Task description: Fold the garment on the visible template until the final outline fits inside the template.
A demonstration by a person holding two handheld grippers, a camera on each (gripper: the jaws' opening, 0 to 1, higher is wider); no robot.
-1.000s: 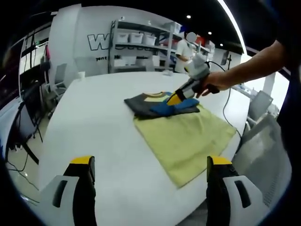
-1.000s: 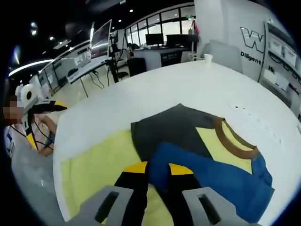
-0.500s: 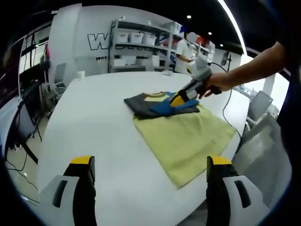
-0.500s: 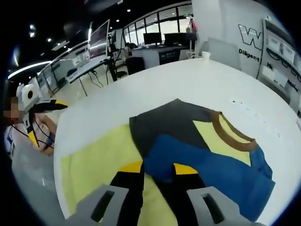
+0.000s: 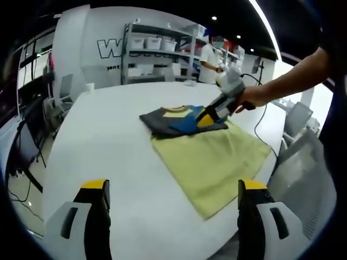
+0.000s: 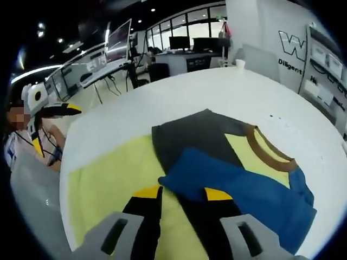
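Note:
A folded garment, dark grey with a blue sleeve and a yellow panel with a brown collar, lies at the far end of the yellow-green template mat. Part of it overhangs the mat onto the white table. My right gripper, held by a hand, sits at the garment's near edge. In the right gripper view the garment is close. My right gripper is open, the blue sleeve just beyond its tips, the mat under them. My left gripper is open over bare table, well short of the mat.
Shelves with bins and a person stand behind the table. A grey chair is at the table's right edge. A white cup sits at the far side. The left gripper appears off the table's left edge.
My right gripper's jaws have spread and let go of the blue sleeve, which now lies flat just beyond the tips. My left gripper has stayed open and almost still.

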